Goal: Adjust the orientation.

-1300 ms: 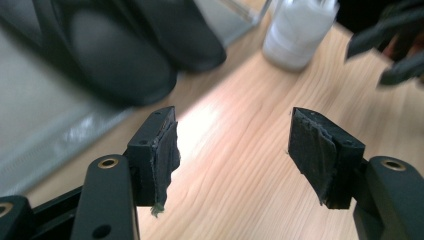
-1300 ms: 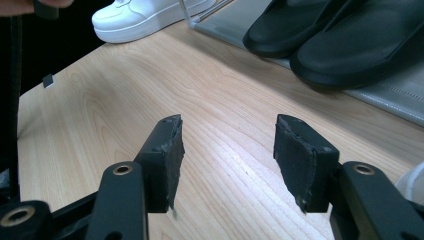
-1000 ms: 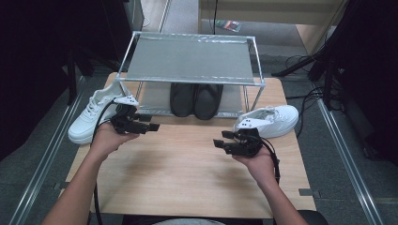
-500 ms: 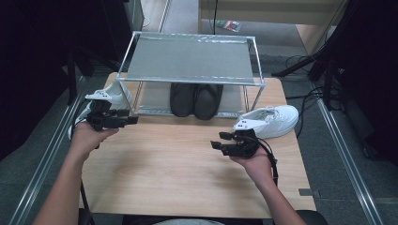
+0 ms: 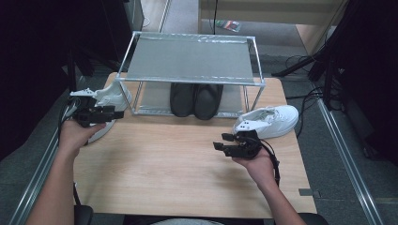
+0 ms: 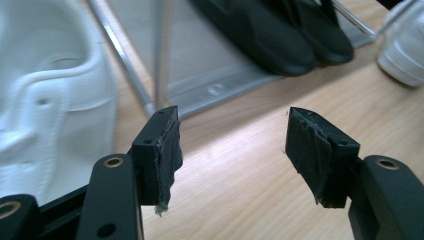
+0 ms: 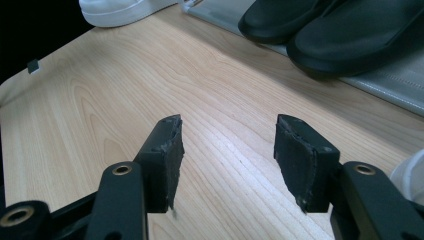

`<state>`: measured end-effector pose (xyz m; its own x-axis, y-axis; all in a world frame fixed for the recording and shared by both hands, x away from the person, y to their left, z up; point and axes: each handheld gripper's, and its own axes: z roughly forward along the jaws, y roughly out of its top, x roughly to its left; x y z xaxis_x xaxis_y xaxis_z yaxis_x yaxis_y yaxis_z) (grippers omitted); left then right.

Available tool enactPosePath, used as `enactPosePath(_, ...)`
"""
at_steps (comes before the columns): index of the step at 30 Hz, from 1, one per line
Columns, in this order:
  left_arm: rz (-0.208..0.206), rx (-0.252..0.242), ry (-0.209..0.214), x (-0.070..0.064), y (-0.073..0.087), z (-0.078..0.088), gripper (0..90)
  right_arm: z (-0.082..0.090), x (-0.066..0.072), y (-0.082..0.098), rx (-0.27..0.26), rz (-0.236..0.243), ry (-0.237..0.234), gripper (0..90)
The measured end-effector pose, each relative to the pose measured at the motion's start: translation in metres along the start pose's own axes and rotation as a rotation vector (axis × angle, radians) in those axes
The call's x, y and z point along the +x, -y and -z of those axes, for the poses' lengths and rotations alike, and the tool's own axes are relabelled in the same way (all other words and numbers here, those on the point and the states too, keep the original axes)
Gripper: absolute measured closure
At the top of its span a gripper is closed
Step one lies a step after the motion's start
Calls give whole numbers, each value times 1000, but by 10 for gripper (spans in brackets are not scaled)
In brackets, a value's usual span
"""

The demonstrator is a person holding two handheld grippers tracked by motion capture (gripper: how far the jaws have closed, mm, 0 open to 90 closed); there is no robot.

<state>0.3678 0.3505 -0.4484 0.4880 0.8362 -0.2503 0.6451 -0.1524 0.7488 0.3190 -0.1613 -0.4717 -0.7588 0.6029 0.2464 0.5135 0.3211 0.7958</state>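
R gripper (image 5: 224, 142) low over the table (image 5: 164, 173), jaws wide, nothing in 'em, white shoe (image 5: 270, 121) just behind it. L gripper (image 5: 114, 112) also wide open & empty, right beside the other white shoe (image 5: 110, 97) at the rack (image 5: 187, 58); black slippers (image 5: 196, 98) underneath.

High view overhead facing forward-down; both gripper views low, close, sharing black slippers (image 6: 270, 35) on wooden table (image 7: 100, 115).
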Motion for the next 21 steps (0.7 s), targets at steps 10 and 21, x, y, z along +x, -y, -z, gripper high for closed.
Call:
enactPosePath(10,41,14,-49,26,-4,-1,425,0,1,5,24,-2,3,461)
enactPosePath(21,62,4,-85,44,-16,1,429,4,2,11,35,-6,28,457)
